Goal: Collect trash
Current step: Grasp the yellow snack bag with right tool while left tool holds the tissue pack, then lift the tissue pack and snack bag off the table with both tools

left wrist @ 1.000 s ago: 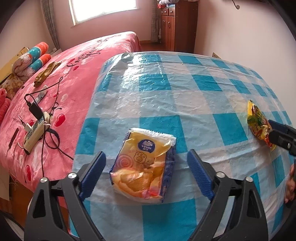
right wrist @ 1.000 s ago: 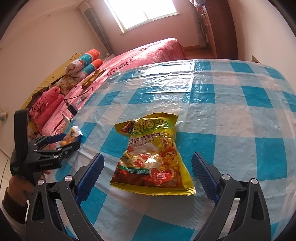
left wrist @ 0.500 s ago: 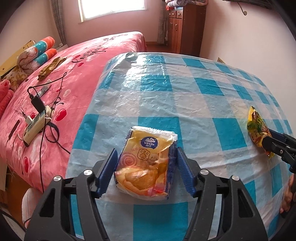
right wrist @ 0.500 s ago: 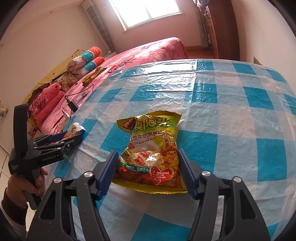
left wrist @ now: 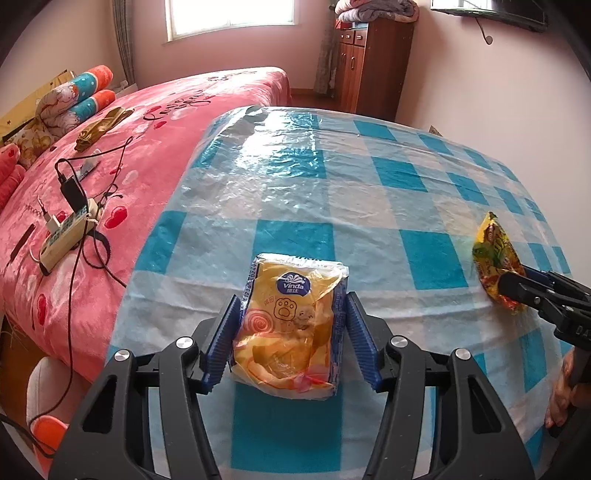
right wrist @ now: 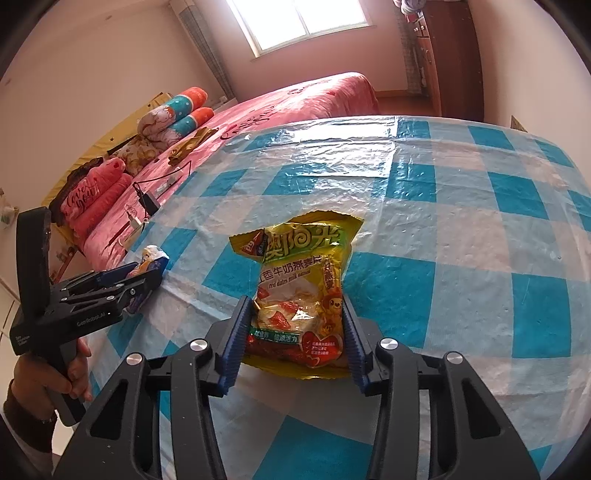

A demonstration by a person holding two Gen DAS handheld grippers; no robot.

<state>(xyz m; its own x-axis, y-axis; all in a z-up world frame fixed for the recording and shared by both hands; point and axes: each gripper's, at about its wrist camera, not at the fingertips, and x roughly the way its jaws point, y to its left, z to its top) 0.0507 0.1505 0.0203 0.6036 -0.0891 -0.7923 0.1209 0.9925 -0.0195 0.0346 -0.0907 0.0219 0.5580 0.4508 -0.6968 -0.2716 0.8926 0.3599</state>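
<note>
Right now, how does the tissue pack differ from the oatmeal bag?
The tissue pack is yellow-orange with blue sides and looks puffy; the oatmeal bag is yellow-green and flatter. The left gripper is closing on the pack, the right gripper on the bag. Both lie on the checked tablecloth.

Pink walls (left wrist: 443, 85), bright window (left wrist: 229, 14) with curtain (left wrist: 123, 40), bed (left wrist: 147, 122) under pink blanket, rolled quilts (left wrist: 74, 98) at its head, power strip (left wrist: 64, 236) with cables, brown cabinet (left wrist: 373, 62), table (left wrist: 369, 192) in blue-checked plastic cover.
</note>
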